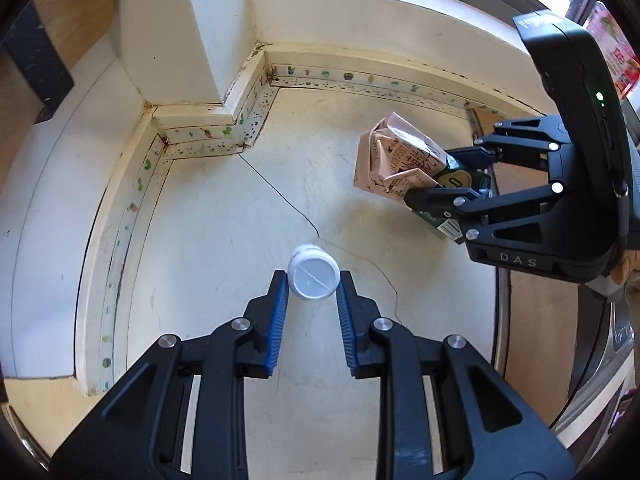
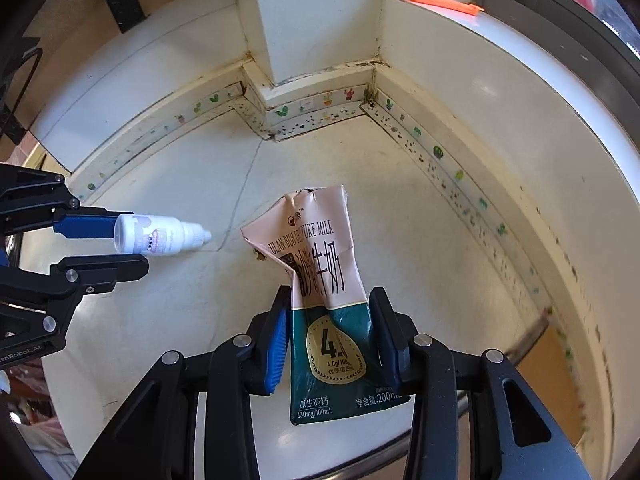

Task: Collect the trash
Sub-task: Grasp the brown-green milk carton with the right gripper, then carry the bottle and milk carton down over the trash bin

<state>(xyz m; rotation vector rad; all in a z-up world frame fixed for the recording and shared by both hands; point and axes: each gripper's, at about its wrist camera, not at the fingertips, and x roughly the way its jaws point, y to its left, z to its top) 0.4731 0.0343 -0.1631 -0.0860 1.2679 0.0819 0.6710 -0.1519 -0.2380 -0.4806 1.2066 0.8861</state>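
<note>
The counter [image 2: 400, 184] is a pale, scuffed top closed in by a corner post [image 2: 320, 20] with a cactus-patterned strip along its foot, and everything here is best placed from that post. Out from the post and to its right in the right wrist view hangs the carton [image 2: 324, 280], a crushed pink and green milk pack. The right gripper [image 2: 330, 340] has its jaws partway closed on the green bottom end, pads pressing both sides, so the long axis runs on from the jaws toward the post and down at the counter. To the left of the post's foot in that same view is the bottle [image 2: 160, 235], small and white, pinched at its base by the left gripper [image 1: 313, 286], whose jaws are as tight as they go around it. Its long axis also follows its jaws, nozzle leading. Both pieces appear clear of the counter, so the next move probably turns on carrying each one away to a bin, which neither view shows. The left wrist view gives only the bottle's round base end-on. The right wrist view shows its full side and the nozzle, and the carton's printed face.
</note>
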